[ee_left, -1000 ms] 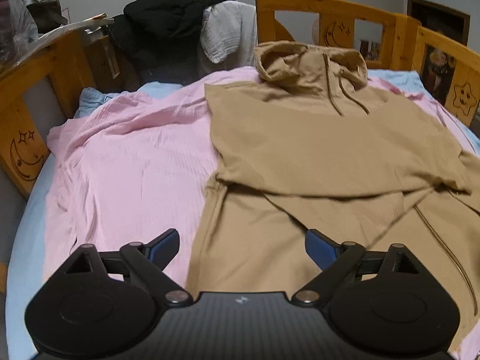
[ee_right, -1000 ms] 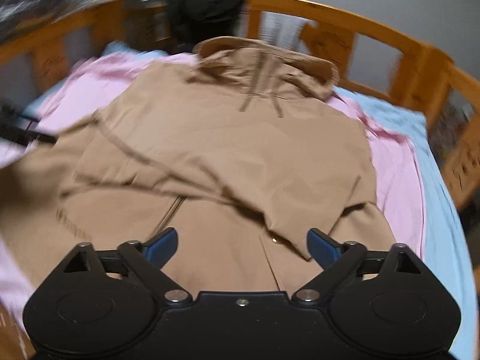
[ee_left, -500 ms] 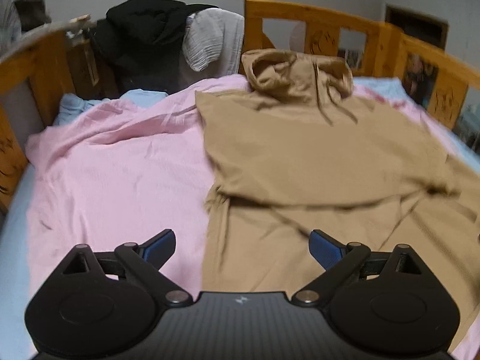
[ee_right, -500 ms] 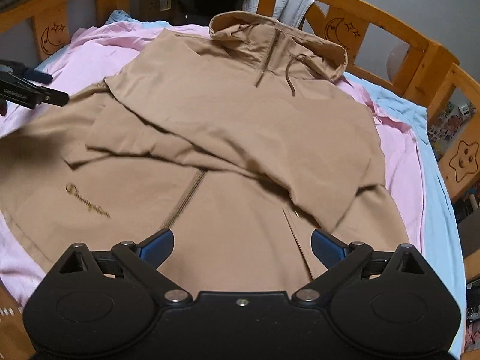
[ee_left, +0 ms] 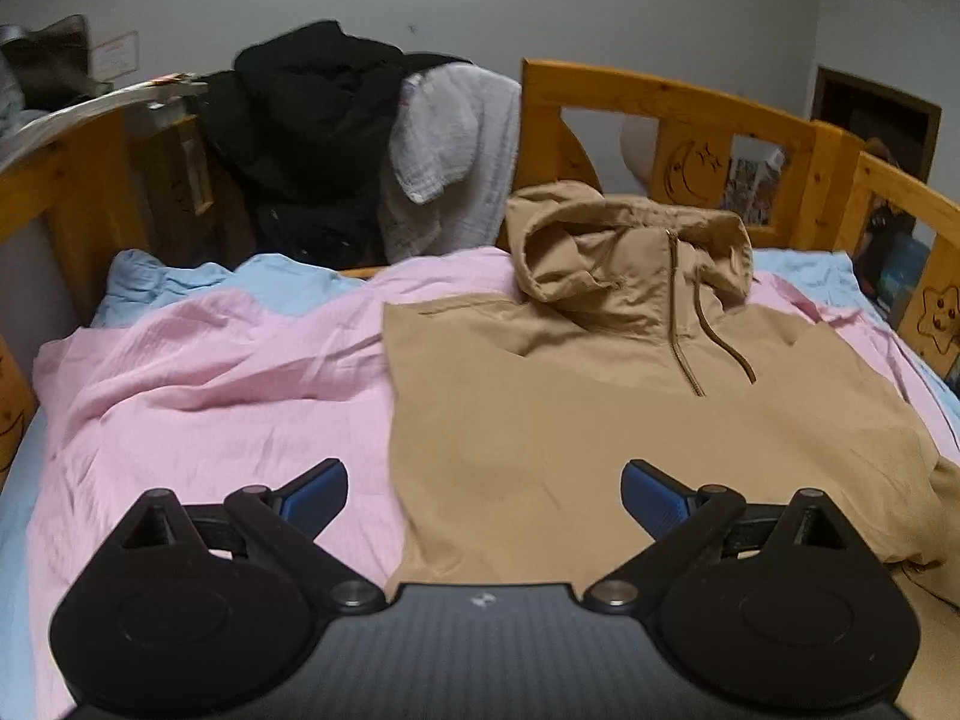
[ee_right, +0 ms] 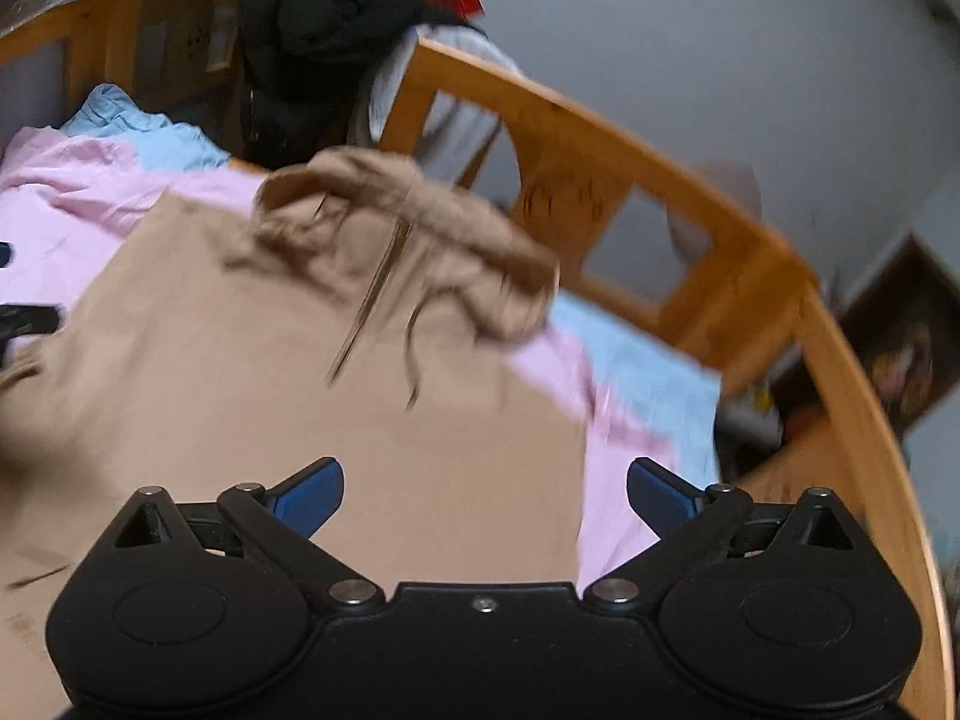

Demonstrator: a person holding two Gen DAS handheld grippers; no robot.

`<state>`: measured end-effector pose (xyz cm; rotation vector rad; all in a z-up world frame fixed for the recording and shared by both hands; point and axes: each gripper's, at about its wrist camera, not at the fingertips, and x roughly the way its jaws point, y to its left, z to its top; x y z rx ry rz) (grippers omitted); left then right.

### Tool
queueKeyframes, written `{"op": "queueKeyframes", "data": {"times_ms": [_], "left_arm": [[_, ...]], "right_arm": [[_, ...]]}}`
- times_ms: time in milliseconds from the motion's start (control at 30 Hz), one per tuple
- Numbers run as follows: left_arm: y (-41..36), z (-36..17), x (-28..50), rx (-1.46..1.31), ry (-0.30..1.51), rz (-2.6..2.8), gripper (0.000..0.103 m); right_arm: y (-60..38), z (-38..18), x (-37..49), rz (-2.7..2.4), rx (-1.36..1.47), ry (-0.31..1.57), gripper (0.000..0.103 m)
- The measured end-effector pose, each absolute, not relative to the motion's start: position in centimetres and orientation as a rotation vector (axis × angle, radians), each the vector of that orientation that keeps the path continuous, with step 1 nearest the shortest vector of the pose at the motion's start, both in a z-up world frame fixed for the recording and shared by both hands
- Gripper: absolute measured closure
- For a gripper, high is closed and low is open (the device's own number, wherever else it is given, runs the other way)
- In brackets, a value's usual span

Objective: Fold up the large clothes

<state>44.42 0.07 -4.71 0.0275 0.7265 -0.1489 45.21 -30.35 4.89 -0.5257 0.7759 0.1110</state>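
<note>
Tan hooded pullover (ee_left: pixel 600 408) with brown drawcord; pink crinkled sheet (ee_left: pixel 210 396) over pale blue sheet (ee_left: pixel 180 282); orange pine bed rail (ee_left: pixel 672 102) carved with moon and stars; black garment (ee_left: pixel 312 120); white textured cloth (ee_left: pixel 456 144); black tool, blue pads (ee_left: pixel 315 495).

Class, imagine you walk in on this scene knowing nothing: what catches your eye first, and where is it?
A big tan hooded jacket lies spread flat over a pink sheet on a wooden-railed bed. Behind it, a heap of black clothes hangs over the far rail. Both grippers, left gripper and right gripper, hover with jaws wide open, holding nothing.
</note>
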Motion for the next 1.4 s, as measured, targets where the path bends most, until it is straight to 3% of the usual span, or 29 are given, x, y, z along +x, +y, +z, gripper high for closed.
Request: {"op": "queueKeyframes", "data": {"times_ms": [233,600,633,700,733,767,900,1100,1233,1400], "left_arm": [[-2.4,-3.8,47.5,0.025,0.779,-0.190,0.003],[-5.9,-3.1,53.9,-0.092,0.780,0.011,0.002],[-6.2,-3.0,54.4,-0.099,0.777,0.021,0.002],[-7.0,-2.8,55.4,-0.112,0.769,0.037,0.002],[-7.3,-2.6,55.9,-0.123,0.765,0.045,0.002],[-7.5,-2.5,56.2,-0.136,0.761,0.047,0.002],[-8.1,-1.5,57.8,-0.168,0.728,0.056,0.002],[-8.0,0.6,58.6,-0.258,0.663,0.110,0.001],[-8.5,-0.8,59.6,-0.216,0.682,0.084,0.001],[-8.1,-4.9,59.1,-0.201,0.756,0.033,0.005]], "right_arm": [[-33.3,-0.2,56.4,0.167,-0.583,0.638,0.020],[-37.0,-8.6,73.5,0.165,-0.483,0.631,0.022],[-37.3,-8.9,74.3,0.170,-0.454,0.637,0.027],[-37.8,-9.2,75.3,0.191,-0.412,0.626,0.057],[-38.0,-9.1,75.3,0.198,-0.391,0.606,0.094],[-38.5,-8.9,75.1,0.210,-0.351,0.579,0.100],[-40.7,-7.6,70.6,0.308,-0.228,0.416,0.101],[-43.0,-7.3,59.0,0.410,-0.369,0.241,0.101],[-44.4,-8.6,54.3,0.402,-0.431,0.244,0.101],[-44.6,-9.8,54.6,0.392,-0.423,0.346,0.101]]}}
